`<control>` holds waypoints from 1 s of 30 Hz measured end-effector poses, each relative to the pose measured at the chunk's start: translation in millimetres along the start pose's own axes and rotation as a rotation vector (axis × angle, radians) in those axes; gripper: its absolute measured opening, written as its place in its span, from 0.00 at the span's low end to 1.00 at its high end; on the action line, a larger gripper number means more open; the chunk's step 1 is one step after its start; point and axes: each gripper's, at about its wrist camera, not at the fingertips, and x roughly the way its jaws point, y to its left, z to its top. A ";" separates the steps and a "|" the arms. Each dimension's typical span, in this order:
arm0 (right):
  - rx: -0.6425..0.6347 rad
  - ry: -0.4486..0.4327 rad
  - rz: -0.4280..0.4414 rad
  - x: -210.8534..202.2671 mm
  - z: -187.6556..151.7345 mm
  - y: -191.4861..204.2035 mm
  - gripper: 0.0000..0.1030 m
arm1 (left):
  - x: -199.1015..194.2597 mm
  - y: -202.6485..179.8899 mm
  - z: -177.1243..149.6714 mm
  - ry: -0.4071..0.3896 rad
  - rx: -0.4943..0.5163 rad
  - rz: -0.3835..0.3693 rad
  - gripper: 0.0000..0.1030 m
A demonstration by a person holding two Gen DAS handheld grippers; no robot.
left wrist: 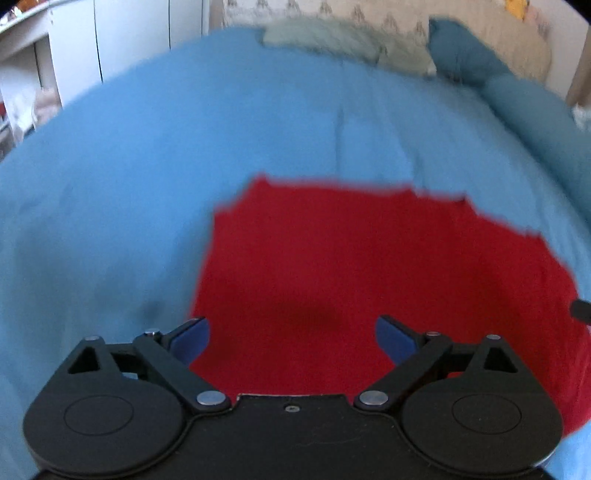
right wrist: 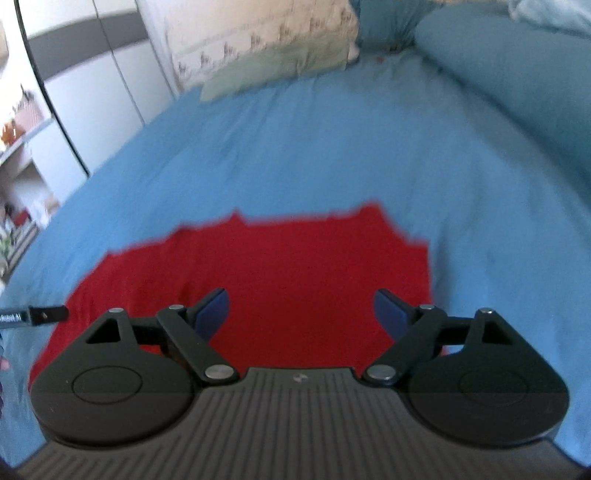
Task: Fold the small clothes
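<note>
- Left wrist view: the left gripper (left wrist: 292,338), black with blue pads on its fingers (left wrist: 194,341), has its jaws spread wide and holds nothing.
- A flat red cloth garment (left wrist: 369,266) lies spread on the bed's light blue sheet (left wrist: 184,147), directly beneath and ahead of the spread jaws; the picture is blurred, so I cannot tell whether the fingers touch the cloth.
- The garment's far edge looks uneven, and the blue sheet surrounds it to the left and beyond.
- At the head of the bed sit a pale green pillow (left wrist: 332,40) and a dark teal pillow (left wrist: 465,51), well apart from the garment.
- A white wardrobe (left wrist: 122,33) stands past the bed on the left.
- A small dark part of the other tool pokes in at the right edge, above the garment's right side.
- Right wrist view: the right gripper (right wrist: 301,314), black with blue pads on its fingers (right wrist: 212,314), is likewise wide open with nothing between its jaws.
- The red garment (right wrist: 295,266) lies flat on the blue sheet (right wrist: 332,147) under and ahead of this gripper.
- The left tool's tip enters at the left edge, beside the garment's left border.
- The green pillow (right wrist: 273,70) rests at the headboard end, and a long teal bolster (right wrist: 517,74) runs along the right.
</note>
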 end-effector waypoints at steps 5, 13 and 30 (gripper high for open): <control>0.034 0.034 -0.043 5.1 -29.4 -29.3 0.91 | 16.2 -10.2 -16.6 0.020 0.158 0.047 1.00; 0.004 -0.017 -0.041 -57.7 -5.3 -29.4 0.90 | -26.1 -24.9 1.7 -0.024 0.197 0.075 1.00; 0.035 0.128 -0.140 -56.0 -30.0 -60.5 0.88 | -11.4 -130.2 4.2 0.125 0.297 -0.046 1.00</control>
